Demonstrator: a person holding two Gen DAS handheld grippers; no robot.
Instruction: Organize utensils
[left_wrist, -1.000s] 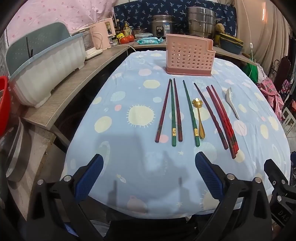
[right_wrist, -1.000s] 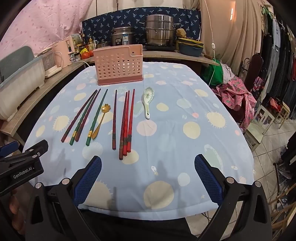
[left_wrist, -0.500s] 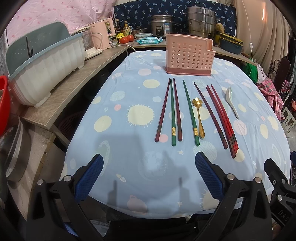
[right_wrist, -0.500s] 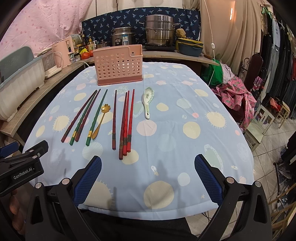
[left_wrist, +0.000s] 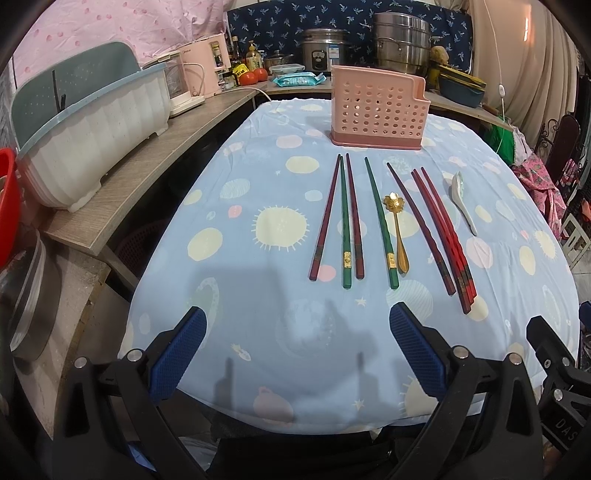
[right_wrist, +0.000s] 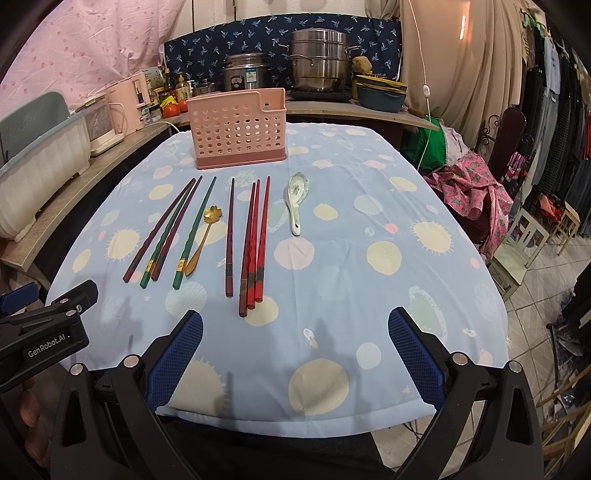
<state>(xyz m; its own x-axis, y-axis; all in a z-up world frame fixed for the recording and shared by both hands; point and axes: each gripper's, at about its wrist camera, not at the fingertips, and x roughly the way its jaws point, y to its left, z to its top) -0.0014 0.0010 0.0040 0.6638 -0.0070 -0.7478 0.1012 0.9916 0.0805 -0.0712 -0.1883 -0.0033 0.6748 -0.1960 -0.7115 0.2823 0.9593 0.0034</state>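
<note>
A pink perforated utensil holder (left_wrist: 378, 107) (right_wrist: 238, 129) stands upright at the far end of the table. In front of it lie several chopsticks in a row: dark red and green ones (left_wrist: 345, 221) (right_wrist: 166, 232) on the left, red ones (left_wrist: 443, 236) (right_wrist: 255, 240) on the right. A gold spoon (left_wrist: 397, 232) (right_wrist: 201, 240) lies between them, and a white ceramic spoon (left_wrist: 463, 201) (right_wrist: 295, 203) lies furthest right. My left gripper (left_wrist: 295, 347) and right gripper (right_wrist: 291, 347) both hover open over the near table edge, holding nothing.
The table carries a blue spotted cloth (left_wrist: 258, 258) (right_wrist: 369, 258). A white dish rack (left_wrist: 85, 125) sits on a wooden shelf to the left. Pots (right_wrist: 317, 70) and a rice cooker stand behind the table. A chair with pink fabric (right_wrist: 476, 184) is to the right.
</note>
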